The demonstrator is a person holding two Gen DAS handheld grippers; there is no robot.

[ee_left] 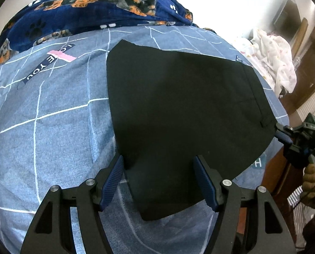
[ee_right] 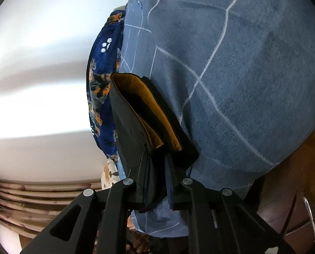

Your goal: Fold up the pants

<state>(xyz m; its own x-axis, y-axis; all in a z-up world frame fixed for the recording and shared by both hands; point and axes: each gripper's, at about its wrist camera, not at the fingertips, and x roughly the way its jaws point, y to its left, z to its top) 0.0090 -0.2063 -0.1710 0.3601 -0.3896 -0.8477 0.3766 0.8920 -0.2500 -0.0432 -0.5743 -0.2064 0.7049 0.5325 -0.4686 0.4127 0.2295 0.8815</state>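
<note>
Black pants (ee_left: pixel 178 110) lie folded flat on the blue checked bed sheet (ee_left: pixel 51 116). My left gripper (ee_left: pixel 158 167) is open, its blue fingers on either side of the pants' near corner, just above the cloth. My right gripper (ee_left: pixel 282 132) shows at the right edge of the left wrist view, at the pants' waistband corner. In the right wrist view my right gripper (ee_right: pixel 157 165) is shut on the black waistband (ee_right: pixel 136 127), whose orange lining (ee_right: pixel 155 110) shows inside the opening.
A dark blue dog-print blanket (ee_left: pixel 98 6) lies bunched along the bed's far side. A white patterned cloth (ee_left: pixel 274 59) is heaped at the far right. Wooden furniture (ee_left: pixel 312 67) stands to the right of the bed. The bed edge runs close to my right gripper.
</note>
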